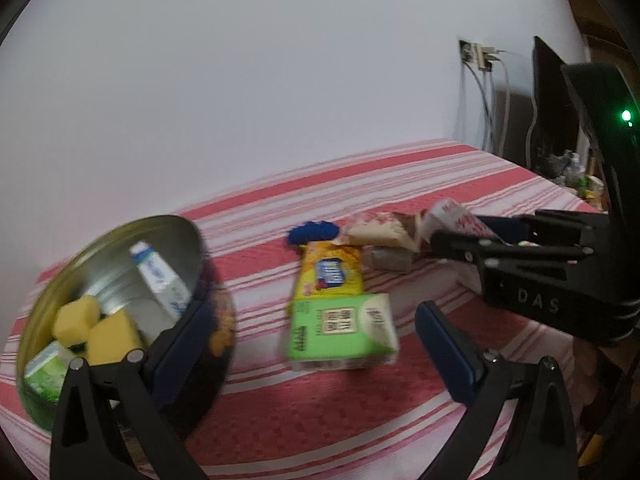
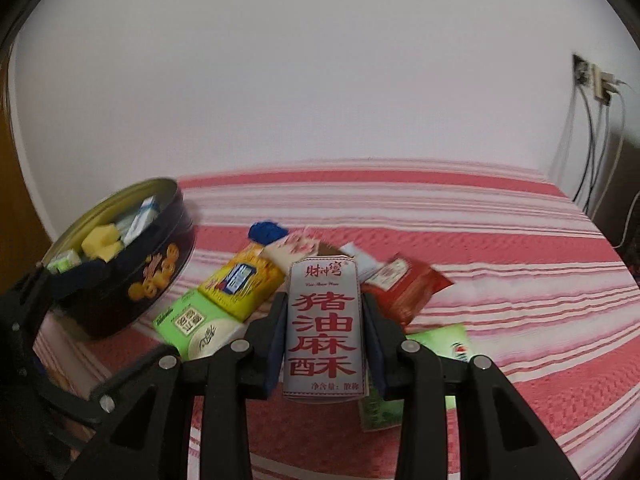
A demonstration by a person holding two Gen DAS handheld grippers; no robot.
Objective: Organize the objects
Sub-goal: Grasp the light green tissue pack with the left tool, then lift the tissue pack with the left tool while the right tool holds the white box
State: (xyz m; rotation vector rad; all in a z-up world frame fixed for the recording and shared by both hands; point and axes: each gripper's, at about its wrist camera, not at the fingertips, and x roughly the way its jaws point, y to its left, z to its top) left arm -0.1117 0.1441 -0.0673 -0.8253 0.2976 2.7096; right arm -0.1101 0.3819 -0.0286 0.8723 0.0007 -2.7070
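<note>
My right gripper [image 2: 323, 300] is shut on a white snack packet [image 2: 322, 328] with red characters and holds it above the pile. From the left wrist view the right gripper [image 1: 452, 230] comes in at the right with that packet [image 1: 456, 216]. My left gripper [image 1: 312, 312] is open, and its left finger [image 1: 180, 340] lies against the wall of a dark round cookie tin [image 1: 120, 248]. The tin [image 2: 120, 292] contains yellow blocks, a blue-white box and a green packet. On the cloth lie a green box [image 1: 340, 328], a yellow packet [image 1: 330, 270] and a red packet [image 2: 404, 288].
A red and white striped cloth [image 2: 500, 240] covers the surface, which ends at a white wall. A blue object [image 2: 266, 230] and a beige packet [image 1: 380, 228] lie behind the pile. A wall socket with cables [image 2: 596, 84] and dark equipment [image 1: 552, 120] stand at the right.
</note>
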